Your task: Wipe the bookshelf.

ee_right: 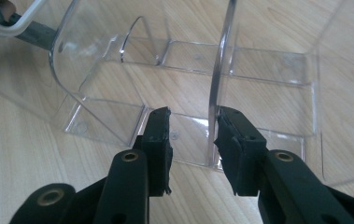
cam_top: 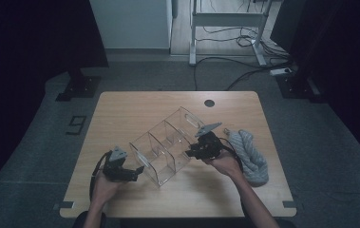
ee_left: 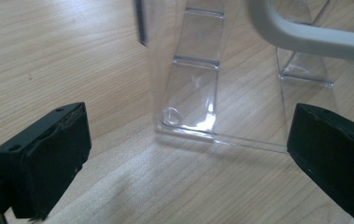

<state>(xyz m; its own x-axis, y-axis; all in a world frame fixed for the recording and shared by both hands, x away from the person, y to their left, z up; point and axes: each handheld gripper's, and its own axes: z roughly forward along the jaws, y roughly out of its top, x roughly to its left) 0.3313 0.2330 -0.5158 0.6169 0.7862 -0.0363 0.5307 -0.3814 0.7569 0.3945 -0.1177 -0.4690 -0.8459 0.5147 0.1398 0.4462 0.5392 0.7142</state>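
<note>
Clear organizer (cam_top: 170, 145) lies mid-counter (cam_top: 135, 107), set at an angle, dividers visible. Left gripper (cam_top: 137, 172) at its near-left corner, fingers (ee_left: 48, 158) spread wide, the corner ahead of them, nothing held. Right gripper (cam_top: 190, 153) at the organizer's right side; fingers (ee_right: 158, 140) partly closed, straddling a divider wall (ee_right: 219, 70), one pad against it, a gap at the other. Grey rope (cam_top: 251, 154) lies right of the right hand (cam_top: 225, 164)

Both forearms reach in low over the table, the left gripper (cam_top: 138, 171) with jaws wide apart, the right gripper (cam_top: 190, 153) with jaws partly closed.
</note>
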